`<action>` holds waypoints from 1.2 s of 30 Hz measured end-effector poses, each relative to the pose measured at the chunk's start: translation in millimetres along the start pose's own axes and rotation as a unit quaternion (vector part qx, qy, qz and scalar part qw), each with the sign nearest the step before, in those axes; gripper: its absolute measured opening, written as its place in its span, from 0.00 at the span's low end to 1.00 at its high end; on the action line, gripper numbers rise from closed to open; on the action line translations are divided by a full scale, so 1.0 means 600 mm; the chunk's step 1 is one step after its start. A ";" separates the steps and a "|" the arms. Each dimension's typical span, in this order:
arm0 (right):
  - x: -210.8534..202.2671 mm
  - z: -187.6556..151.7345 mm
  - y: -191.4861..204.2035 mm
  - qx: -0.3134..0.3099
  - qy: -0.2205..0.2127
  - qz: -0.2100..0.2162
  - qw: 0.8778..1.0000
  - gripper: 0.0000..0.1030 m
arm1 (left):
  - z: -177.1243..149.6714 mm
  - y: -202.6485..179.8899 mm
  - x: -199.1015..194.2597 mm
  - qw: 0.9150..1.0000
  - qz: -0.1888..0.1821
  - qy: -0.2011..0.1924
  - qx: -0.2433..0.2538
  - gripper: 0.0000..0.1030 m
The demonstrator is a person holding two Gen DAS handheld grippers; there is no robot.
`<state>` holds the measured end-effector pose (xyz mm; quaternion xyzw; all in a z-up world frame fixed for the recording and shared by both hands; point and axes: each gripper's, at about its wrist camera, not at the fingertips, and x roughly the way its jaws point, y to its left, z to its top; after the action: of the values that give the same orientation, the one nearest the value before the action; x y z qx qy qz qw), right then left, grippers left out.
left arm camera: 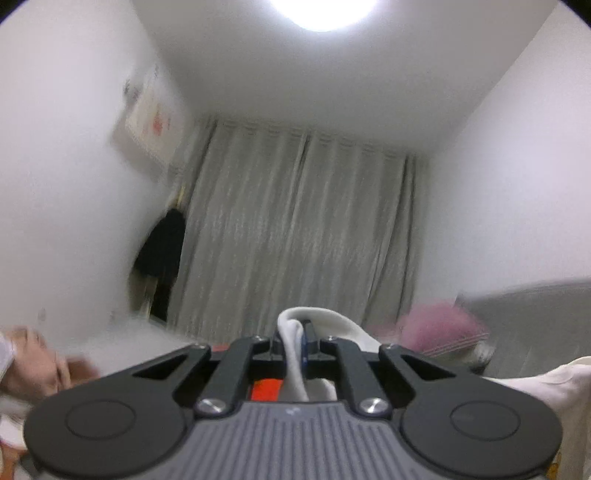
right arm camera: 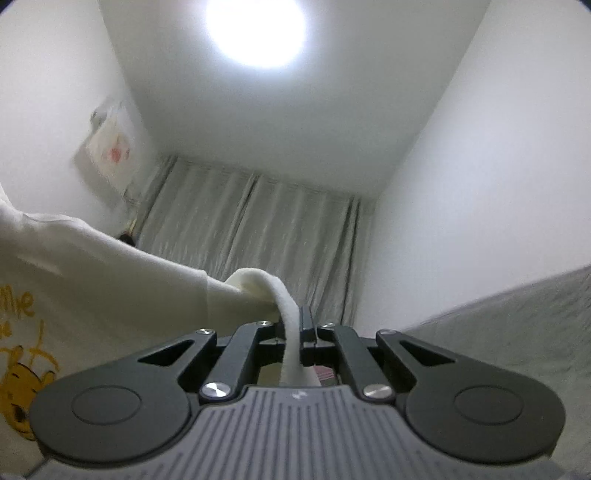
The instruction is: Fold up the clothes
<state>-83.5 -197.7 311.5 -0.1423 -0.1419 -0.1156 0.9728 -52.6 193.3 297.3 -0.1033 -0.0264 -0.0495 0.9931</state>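
L gripper (left arm camera: 295, 345): clamped on fold of white shirt (left arm camera: 321, 321), cloth bunched over fingertips, tilted up twd curtain (left arm camera: 295, 229).
R gripper (right arm camera: 295, 325): pinched tight on shirt's ribbed edge (right arm camera: 286, 306), also aimed up.
Shirt: held in air btwn both grippers; sleeve runs left from R gripper, yellow bear print (right arm camera: 22, 384) at far left.
Bed (right arm camera: 517, 332): grey, lower right, below grippers.
Bkgd: pink cloth (left arm camera: 439, 325) on bed; ceiling lamp (right arm camera: 255, 29) lit.
Hand (left arm camera: 40, 365): blurred, left edge.
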 end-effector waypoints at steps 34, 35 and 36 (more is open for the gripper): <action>0.198 -0.352 0.114 -0.054 0.337 0.035 0.939 0.02 | -0.384 0.022 0.288 0.917 0.000 0.397 0.026 0.43; 0.197 -0.342 0.116 -0.064 0.320 0.027 0.945 0.02 | -0.386 0.023 0.291 0.917 0.004 0.398 0.028 0.43; 0.198 -0.333 0.118 -0.073 0.304 0.018 0.950 0.02 | -0.389 0.024 0.291 0.917 0.009 0.398 0.034 0.43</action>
<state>94.4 -215.7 147.2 -0.1732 0.1719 -0.1457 0.9588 132.4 142.8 77.4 -0.0419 0.3706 -0.0767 0.9247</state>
